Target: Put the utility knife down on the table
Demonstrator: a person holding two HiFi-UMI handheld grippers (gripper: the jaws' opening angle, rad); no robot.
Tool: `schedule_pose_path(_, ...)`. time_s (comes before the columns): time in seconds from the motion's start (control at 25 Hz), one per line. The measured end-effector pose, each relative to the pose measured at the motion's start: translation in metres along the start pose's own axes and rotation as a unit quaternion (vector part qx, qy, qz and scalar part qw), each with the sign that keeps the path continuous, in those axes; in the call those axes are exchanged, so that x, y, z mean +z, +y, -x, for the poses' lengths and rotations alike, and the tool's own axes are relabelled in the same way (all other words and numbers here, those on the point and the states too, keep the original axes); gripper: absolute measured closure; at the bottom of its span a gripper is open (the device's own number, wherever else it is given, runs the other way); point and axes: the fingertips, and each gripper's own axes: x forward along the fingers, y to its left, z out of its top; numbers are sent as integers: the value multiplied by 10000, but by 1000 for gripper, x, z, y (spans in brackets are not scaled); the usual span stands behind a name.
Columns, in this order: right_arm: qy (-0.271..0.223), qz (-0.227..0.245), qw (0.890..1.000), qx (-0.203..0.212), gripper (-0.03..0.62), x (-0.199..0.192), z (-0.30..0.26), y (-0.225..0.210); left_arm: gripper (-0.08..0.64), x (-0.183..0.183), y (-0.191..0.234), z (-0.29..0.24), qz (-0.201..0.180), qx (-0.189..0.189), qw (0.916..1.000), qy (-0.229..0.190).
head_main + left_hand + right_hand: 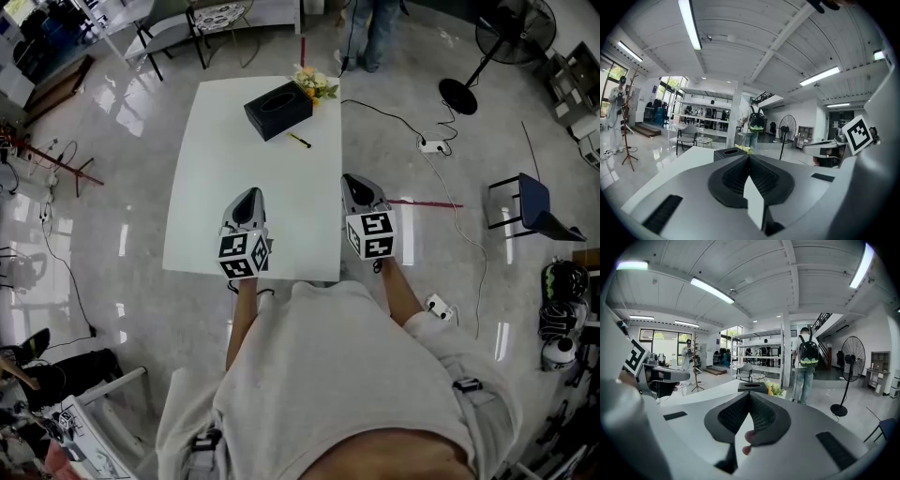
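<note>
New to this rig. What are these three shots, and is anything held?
No robot: a person holds a two-jaw gripper in each hand. The head view looks down from the person's head; the two gripper views ride on the grippers and look along their jaws. The left gripper and right gripper are at the near end of a white table, jaws shut, holding nothing. On the table lie a black box, flowers and what looks like the utility knife, thin and yellow.

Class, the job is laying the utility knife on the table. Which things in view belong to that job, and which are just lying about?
Belongs to the job: utility knife, lying on the table; left hand-held gripper and right hand-held gripper, both shut, empty.
Just lying about: black tissue box; flowers; floor fan; blue chair.
</note>
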Motion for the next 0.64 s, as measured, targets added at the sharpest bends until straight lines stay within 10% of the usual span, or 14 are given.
schedule_pose_path(0.64,85,33,10000,30,560,1,-2,0,541,3,-2,-4,24,-37,10000,10)
